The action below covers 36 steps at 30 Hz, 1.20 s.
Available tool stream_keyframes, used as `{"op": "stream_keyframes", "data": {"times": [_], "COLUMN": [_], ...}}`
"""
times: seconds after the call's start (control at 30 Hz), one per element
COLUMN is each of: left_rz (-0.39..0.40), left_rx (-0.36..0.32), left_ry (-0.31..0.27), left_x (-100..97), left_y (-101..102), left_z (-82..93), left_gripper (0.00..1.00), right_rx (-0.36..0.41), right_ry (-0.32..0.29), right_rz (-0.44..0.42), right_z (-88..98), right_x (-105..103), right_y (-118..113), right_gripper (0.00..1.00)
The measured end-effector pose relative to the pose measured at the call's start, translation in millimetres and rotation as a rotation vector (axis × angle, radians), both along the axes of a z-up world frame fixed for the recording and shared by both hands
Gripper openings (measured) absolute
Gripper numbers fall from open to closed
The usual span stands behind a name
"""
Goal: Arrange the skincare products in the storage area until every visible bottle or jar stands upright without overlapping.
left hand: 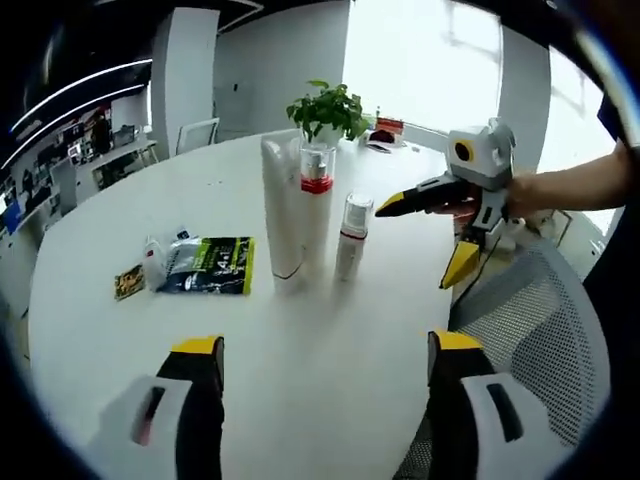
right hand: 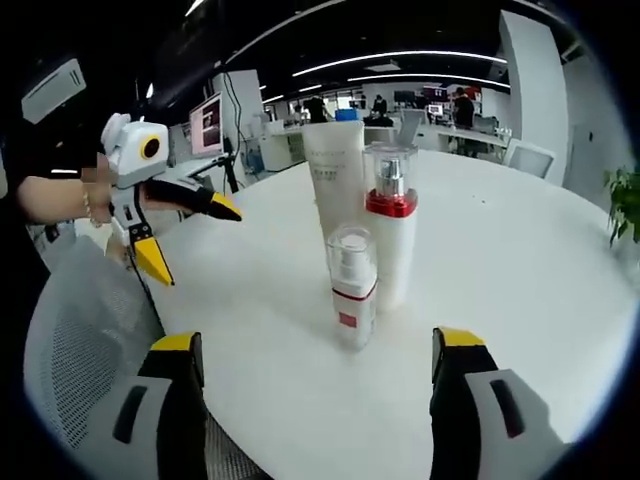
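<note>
Three skincare items stand upright close together on the round white table (left hand: 130,200): a tall white tube (left hand: 282,215), a tall white bottle with a red band and clear cap (left hand: 316,205), and a small pump bottle (left hand: 352,235). In the right gripper view the small bottle (right hand: 353,285) stands nearest, with the red-banded bottle (right hand: 392,225) and the tube (right hand: 335,180) behind it. My left gripper (left hand: 326,343) is open, short of the group and holding nothing. My right gripper (right hand: 318,340) is open too, just before the small bottle. Each also appears in the other's view: the right gripper (left hand: 425,235), the left gripper (right hand: 190,236).
A green and black sachet (left hand: 212,265), a small clear item (left hand: 155,258) and a little dark packet (left hand: 128,283) lie flat left of the bottles. A potted plant (left hand: 328,110) stands at the far side. A grey mesh chair (left hand: 540,320) sits at the table's edge.
</note>
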<state>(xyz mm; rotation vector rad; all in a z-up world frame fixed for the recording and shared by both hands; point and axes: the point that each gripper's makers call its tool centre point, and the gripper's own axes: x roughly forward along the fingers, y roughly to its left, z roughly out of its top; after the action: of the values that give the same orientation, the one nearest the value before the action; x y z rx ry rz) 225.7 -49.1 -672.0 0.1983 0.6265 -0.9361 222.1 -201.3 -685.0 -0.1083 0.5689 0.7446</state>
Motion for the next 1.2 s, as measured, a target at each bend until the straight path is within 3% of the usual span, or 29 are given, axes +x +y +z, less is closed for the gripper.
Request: {"op": "stream_keyframes", "data": {"times": [0.17, 0.6, 0.83, 1.2], "left_rz": [0.06, 0.214, 0.277, 0.338], "left_rx": [-0.001, -0.035, -0.039, -0.028], "left_ry": [0.01, 0.024, 0.015, 0.022], "left_x": [-6.6, -23.1, -32.5, -44.0], "left_y": [19.0, 62.7, 82.7, 104.4], "left_z": [-0.2, 2.8, 8.6, 1.8], "left_gripper": [0.87, 0.99, 0.99, 0.99], "right_rx": [0.038, 0.056, 0.077, 0.084], "right_ry": [-0.001, -0.001, -0.007, -0.015], "right_rz": [-0.05, -0.051, -0.072, -0.088], "right_z": [5.6, 8.2, 12.4, 14.6], "right_x": [0.6, -7.1, -6.2, -10.5], "right_y": [1.2, 14.7, 16.9, 19.4], "right_gripper": [0.94, 0.95, 0.95, 0.96]}}
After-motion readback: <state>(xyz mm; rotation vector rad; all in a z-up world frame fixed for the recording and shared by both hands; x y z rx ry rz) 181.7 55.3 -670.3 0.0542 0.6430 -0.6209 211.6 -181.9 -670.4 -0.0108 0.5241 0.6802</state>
